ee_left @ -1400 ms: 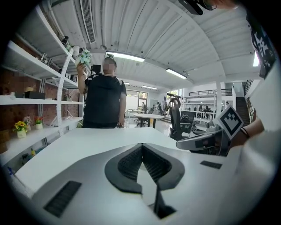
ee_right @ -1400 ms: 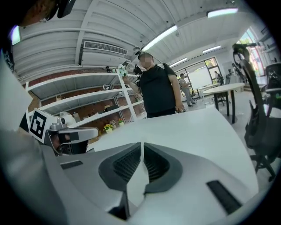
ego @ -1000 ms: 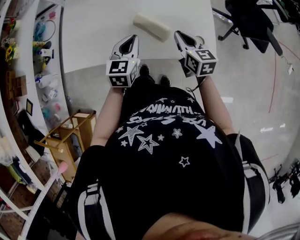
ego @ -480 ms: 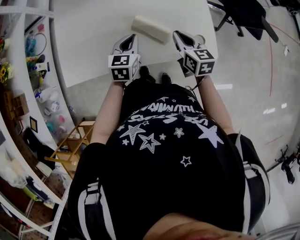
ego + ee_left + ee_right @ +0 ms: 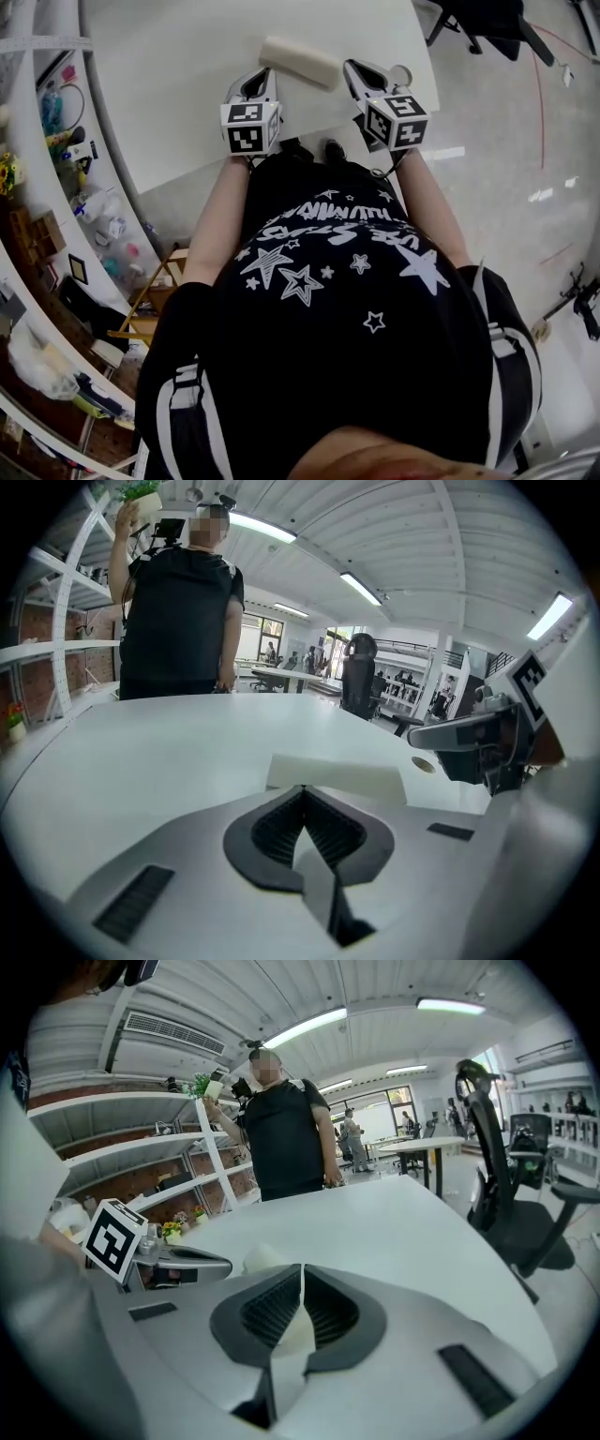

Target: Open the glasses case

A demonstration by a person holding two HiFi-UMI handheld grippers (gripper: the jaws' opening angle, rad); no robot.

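Observation:
A cream, oblong glasses case (image 5: 298,61) lies shut on the white table (image 5: 178,75), near its front edge. My left gripper (image 5: 264,75) sits just short of the case's left end, its jaws shut and empty. My right gripper (image 5: 350,67) stands at the case's right end, also shut with nothing in it. The left gripper view has the case (image 5: 337,777) lying crosswise right behind the closed tips (image 5: 302,787), with the right gripper (image 5: 469,733) off to the side. From the right gripper (image 5: 302,1267) the case (image 5: 261,1258) shows just left of the tips.
A person in a black shirt (image 5: 183,602) stands at the table's far side. A round cable hole (image 5: 422,764) sits in the table near the right gripper. Shelves with clutter (image 5: 56,141) run along the left, and an office chair (image 5: 506,1194) stands to the right.
Both grippers have come forward and down towards the case, the left one more. Their jaws stay shut, and the case has not moved.

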